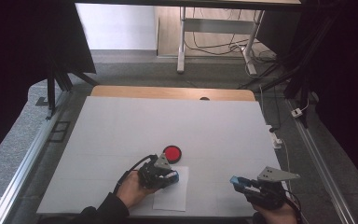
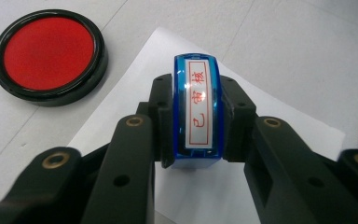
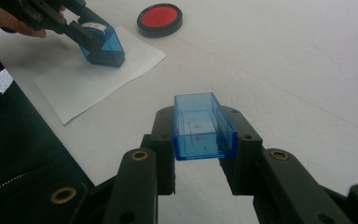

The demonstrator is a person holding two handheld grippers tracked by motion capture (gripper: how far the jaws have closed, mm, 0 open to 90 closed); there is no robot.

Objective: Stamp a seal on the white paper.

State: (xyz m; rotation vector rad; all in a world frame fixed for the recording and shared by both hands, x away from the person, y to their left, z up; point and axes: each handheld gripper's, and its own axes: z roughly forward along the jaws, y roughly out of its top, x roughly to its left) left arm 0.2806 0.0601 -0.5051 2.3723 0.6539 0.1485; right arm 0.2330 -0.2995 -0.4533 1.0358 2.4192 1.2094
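1. The left gripper (image 1: pixel 168 176) has its jaws clamped on the stamp (image 2: pixel 198 109), squeezing its two long sides. In the left gripper view the stamp sits dead centre between the black pads, label up, red characters in a red frame.
2. The stamp's base is down on the paper (image 1: pixel 171 196), tilted a bit in the right gripper view.
3. The ink pad (image 1: pixel 172 153) sits at about 12 o'clock from the left gripper in the high view, just off the paper's far corner, lying on the table (image 1: pixel 121 130). It's apart from the stamp.
4. The right gripper (image 1: pixel 238 182) is pinching the cap (image 3: pixel 199 127), a clear blue box, open end toward the camera, snug between its pads.
5. The cap hangs above the table at roughly 3 o'clock from the paper, well apart from the stamp.
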